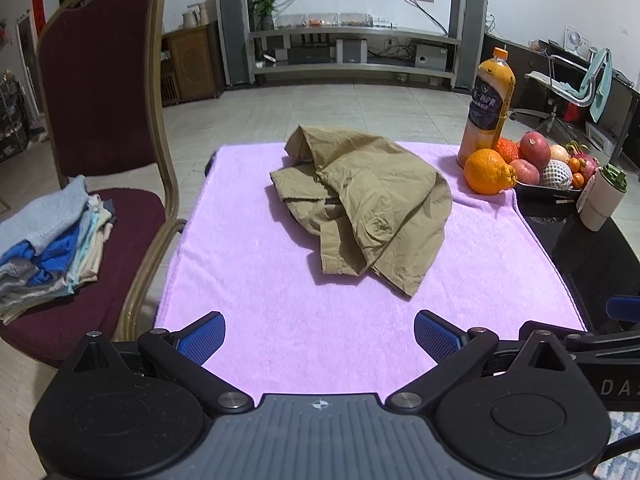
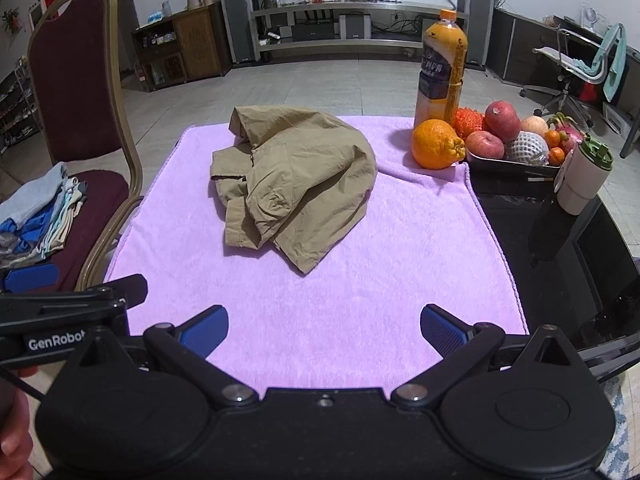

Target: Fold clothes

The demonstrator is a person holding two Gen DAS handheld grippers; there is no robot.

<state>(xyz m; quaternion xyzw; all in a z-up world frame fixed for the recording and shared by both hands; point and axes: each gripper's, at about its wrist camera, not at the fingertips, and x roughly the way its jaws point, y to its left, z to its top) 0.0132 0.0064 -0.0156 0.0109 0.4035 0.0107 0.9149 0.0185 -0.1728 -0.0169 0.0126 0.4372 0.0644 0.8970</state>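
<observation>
A crumpled khaki garment (image 1: 368,200) lies in a heap on the pink towel (image 1: 260,300) that covers the table; it also shows in the right wrist view (image 2: 296,176) on the towel (image 2: 360,280). My left gripper (image 1: 320,338) is open and empty above the towel's near edge, well short of the garment. My right gripper (image 2: 324,330) is open and empty too, also over the near edge. A stack of folded clothes (image 1: 48,240) sits on the chair seat at the left, seen again in the right wrist view (image 2: 40,216).
A maroon chair (image 1: 100,92) stands left of the table. An orange juice bottle (image 1: 490,108), a large orange (image 1: 488,172), a fruit tray (image 1: 548,176) and a white cup (image 1: 602,200) crowd the far right. Dark bare tabletop (image 2: 560,264) lies right of the towel.
</observation>
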